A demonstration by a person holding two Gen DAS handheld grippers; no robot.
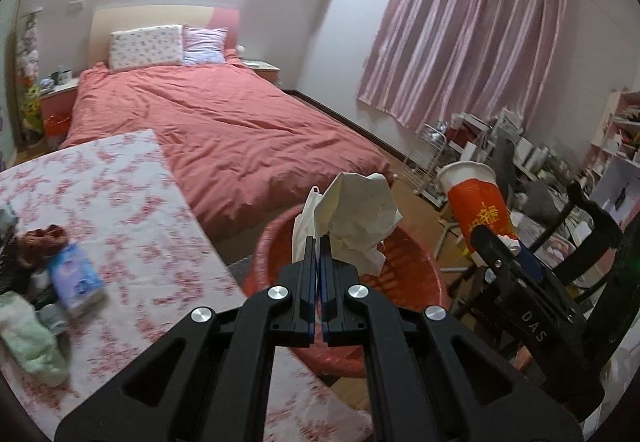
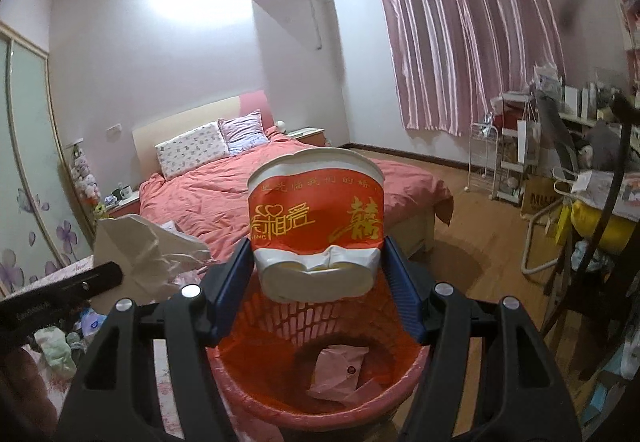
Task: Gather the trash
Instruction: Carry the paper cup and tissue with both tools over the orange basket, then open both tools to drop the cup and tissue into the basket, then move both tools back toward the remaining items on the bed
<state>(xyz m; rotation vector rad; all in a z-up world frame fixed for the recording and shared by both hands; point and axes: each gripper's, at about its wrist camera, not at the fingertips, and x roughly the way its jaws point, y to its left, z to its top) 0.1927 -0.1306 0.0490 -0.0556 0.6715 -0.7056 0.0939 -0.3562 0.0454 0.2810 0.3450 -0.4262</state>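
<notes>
My left gripper (image 1: pixel 319 242) is shut on a crumpled white paper (image 1: pixel 358 217), held over the red plastic basket (image 1: pixel 416 274); the same crumpled white paper (image 2: pixel 148 250) shows at the left of the right wrist view. My right gripper (image 2: pixel 318 266) is shut on a crushed red-and-white paper cup (image 2: pixel 316 226) with gold lettering, just above the red basket (image 2: pixel 256 366). The cup (image 1: pixel 476 205) and the right gripper (image 1: pixel 516 258) also appear at the right of the left wrist view. A pale wrapper (image 2: pixel 338 372) lies at the basket's bottom.
A table with a flowered cloth (image 1: pixel 132 209) stands to the left, bearing a blue tissue pack (image 1: pixel 76 280) and green cloth (image 1: pixel 34 348). A bed with a red cover (image 1: pixel 224 125) lies beyond. Cluttered shelves and a dark chair (image 1: pixel 576 226) fill the right side.
</notes>
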